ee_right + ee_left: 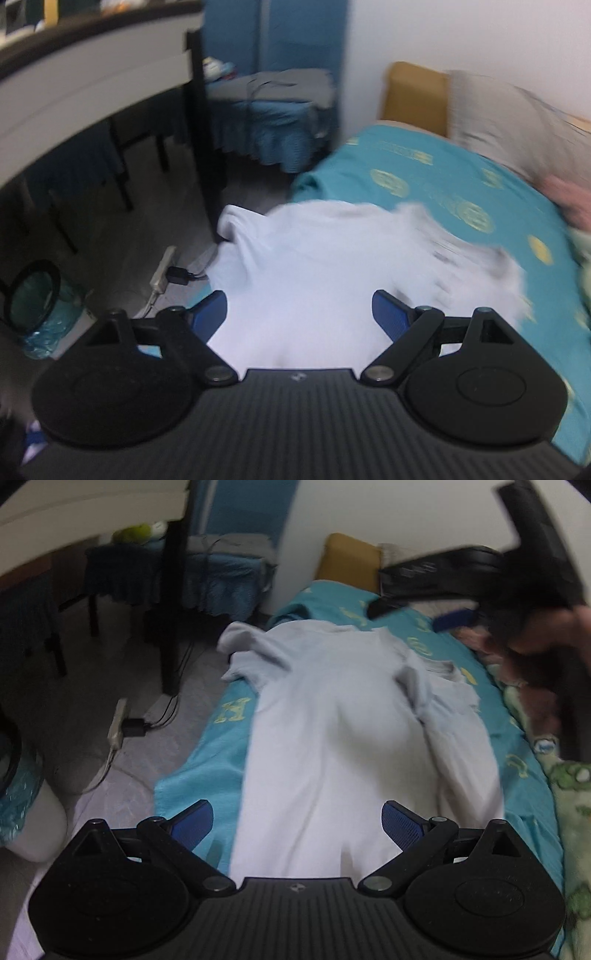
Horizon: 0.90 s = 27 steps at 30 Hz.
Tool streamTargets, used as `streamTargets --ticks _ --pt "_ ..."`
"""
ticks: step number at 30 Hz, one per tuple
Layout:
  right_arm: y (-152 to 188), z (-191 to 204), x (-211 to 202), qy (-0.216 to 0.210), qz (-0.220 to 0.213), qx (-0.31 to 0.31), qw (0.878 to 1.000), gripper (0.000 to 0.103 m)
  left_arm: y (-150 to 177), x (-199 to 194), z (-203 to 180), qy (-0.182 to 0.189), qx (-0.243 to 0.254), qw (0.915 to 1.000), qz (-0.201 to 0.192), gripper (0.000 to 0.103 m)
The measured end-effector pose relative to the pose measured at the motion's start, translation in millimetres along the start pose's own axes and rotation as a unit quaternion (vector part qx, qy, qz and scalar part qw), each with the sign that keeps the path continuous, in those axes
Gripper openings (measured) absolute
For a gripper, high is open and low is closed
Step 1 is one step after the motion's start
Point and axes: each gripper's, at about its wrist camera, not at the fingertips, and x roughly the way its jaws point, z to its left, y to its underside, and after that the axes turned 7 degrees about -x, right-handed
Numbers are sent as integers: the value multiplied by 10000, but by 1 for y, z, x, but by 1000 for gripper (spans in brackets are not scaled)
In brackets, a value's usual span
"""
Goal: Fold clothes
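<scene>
Your pale white long-sleeved cotton shirt [332,720] lies spread on the bed's teal sheet with yellow emblems [221,746], its long axis running away from you, collar end far and hem nearest the cameras. One sleeve is folded in along the right side; the other bunches at the far left, by the bed's edge. Your left hand-held gripper [297,821] hovers over the hem with its blue fingers spread wide, holding nothing. Your right hand-held gripper [299,312] is spread as well, empty, above the shirt's body. On the floor to the left stands a round bin lined with a teal plastic bag [35,295]; what is in it cannot be made out. A white power strip [162,273] lies on the grey floor beside the bed.
</scene>
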Motion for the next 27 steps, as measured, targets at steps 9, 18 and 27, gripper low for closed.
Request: streamTargets --ticks 9,18,27 --pt "-57 70 178 -535 -25 -957 9940 79 -10 56 50 -408 -732 9964 140 95" --pt "-53 86 259 411 211 -1370 9895 28 -10 81 56 -547 -751 9957 62 99" --pt "-66 32 150 256 -1285 -783 9883 6 -1 45 40 112 -474 9965 -682 97"
